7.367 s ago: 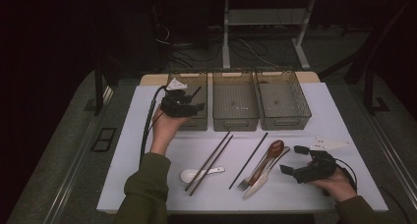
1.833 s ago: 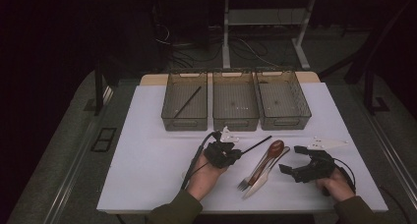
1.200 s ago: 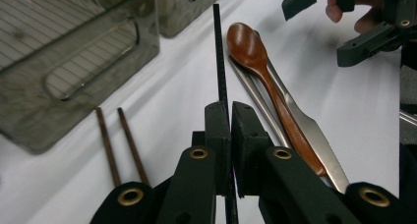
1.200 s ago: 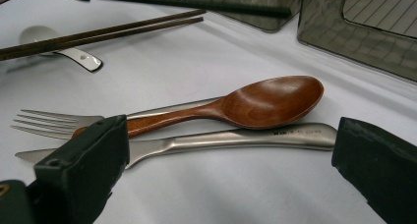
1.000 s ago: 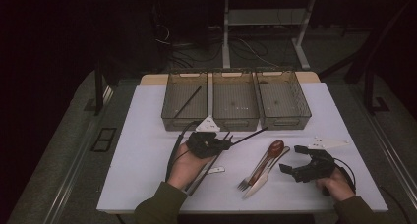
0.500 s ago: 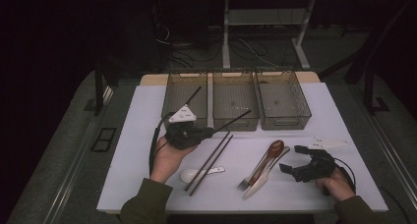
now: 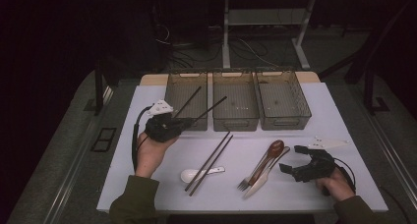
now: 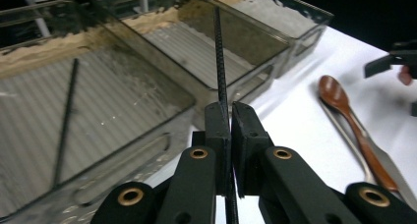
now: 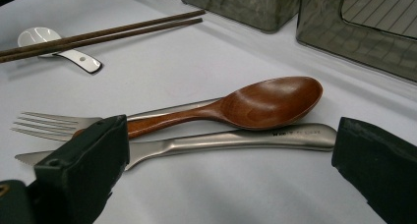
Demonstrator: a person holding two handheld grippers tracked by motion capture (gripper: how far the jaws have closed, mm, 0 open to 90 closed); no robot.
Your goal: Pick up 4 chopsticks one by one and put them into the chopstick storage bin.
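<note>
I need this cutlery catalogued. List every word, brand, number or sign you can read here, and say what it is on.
Knife: a small dark stamp on the handle near the wooden spoon's bowl, too small and blurred to read.
Bins, chopsticks, fork, white spoon: no readable text.

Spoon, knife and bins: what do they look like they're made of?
Spoon: apparently wood, reddish-brown with a smooth satin sheen, possibly lacquered. Knife: metal, likely stainless steel, a brushed grey surface with stamped lettering on the handle. Bins: seemingly smoky translucent plastic, with a ribbed floor seen through glossy walls.
</note>
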